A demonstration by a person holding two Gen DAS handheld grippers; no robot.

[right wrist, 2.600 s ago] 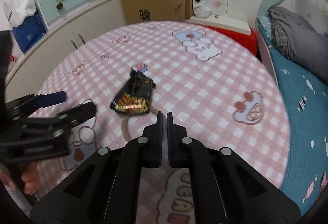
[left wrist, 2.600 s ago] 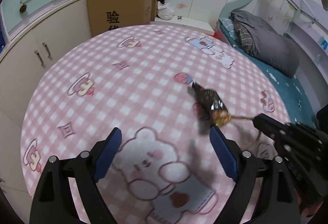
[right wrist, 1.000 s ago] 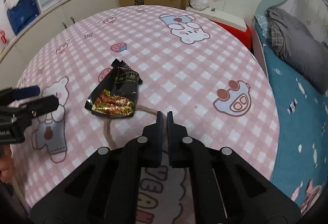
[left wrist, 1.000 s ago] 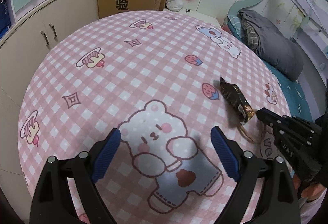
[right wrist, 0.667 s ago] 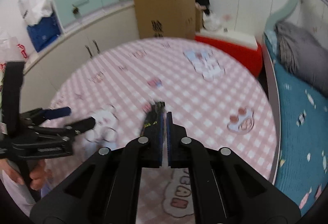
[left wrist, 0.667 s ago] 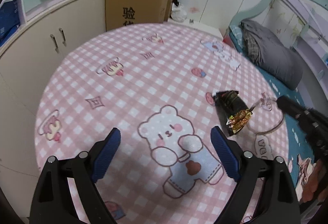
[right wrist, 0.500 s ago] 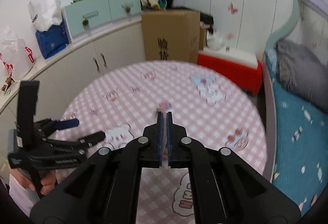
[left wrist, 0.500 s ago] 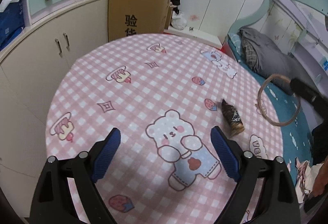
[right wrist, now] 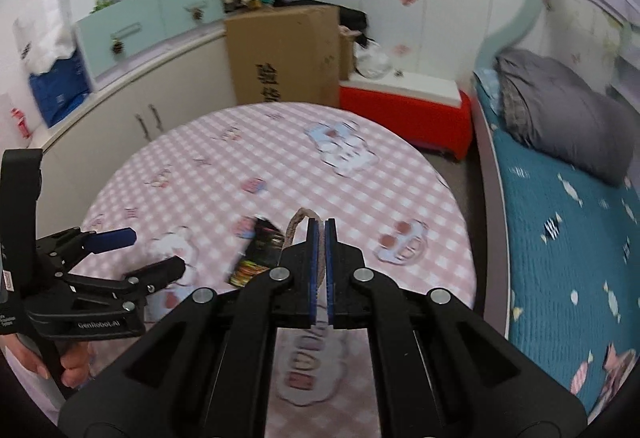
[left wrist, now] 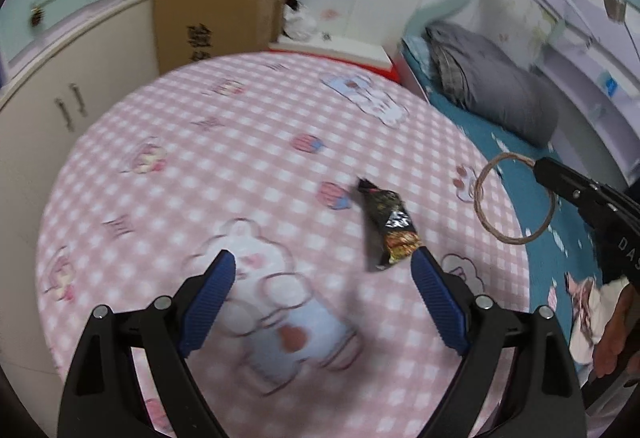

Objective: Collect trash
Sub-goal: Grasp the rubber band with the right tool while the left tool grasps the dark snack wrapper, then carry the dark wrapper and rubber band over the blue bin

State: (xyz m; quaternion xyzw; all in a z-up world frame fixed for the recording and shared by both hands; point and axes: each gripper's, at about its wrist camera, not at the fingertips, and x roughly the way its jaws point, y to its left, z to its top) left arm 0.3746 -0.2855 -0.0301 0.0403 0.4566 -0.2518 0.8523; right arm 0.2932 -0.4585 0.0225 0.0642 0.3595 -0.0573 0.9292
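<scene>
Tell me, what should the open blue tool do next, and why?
Probably lower the open left tool onto the dark crinkly snack wrapper and close on it. The wrapper lies loose on the pink checked tablecloth near its right finger, while the right tool is shut on the brown twine loop.

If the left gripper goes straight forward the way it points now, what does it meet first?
Probably the pink checked tablecloth, near its bear print. The open left gripper points down at bare cloth. The dark crinkled snack wrapper lies beside its right finger, likely just off that line; depth is unclear.
</scene>
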